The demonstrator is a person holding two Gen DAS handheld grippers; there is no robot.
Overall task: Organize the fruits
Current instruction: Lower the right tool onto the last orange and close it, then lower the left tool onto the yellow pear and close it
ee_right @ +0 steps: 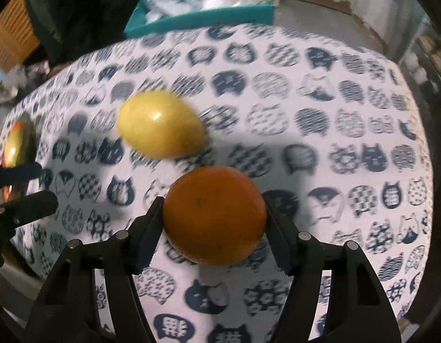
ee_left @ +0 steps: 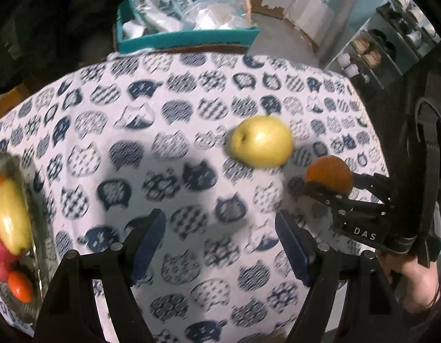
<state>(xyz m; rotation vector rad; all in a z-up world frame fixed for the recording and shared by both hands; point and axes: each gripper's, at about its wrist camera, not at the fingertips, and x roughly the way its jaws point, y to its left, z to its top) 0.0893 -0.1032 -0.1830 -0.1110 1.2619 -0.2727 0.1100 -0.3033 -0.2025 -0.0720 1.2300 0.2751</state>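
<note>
An orange [ee_right: 213, 214] sits between the fingers of my right gripper [ee_right: 214, 217], both pads pressing its sides just above the cat-print tablecloth [ee_right: 306, 100]. A yellow pear-like fruit [ee_right: 160, 124] lies on the cloth just beyond it. From the left wrist view the same yellow fruit [ee_left: 262, 145] is ahead and to the right, beside the orange [ee_left: 329, 175] in the right gripper [ee_left: 330, 183]. My left gripper [ee_left: 220, 228] is open over bare cloth with nothing between its blue pads. A glass bowl [ee_left: 37, 228] at the far left holds a yellow fruit, red fruit and a small orange one.
A teal box [ee_left: 186, 40] full of plastic bags stands behind the table's far edge. A shelf unit [ee_left: 386, 45] stands at the right rear. A hand [ee_left: 412, 280] holds the right gripper. The left gripper [ee_right: 34, 185] shows at the left edge near the bowl.
</note>
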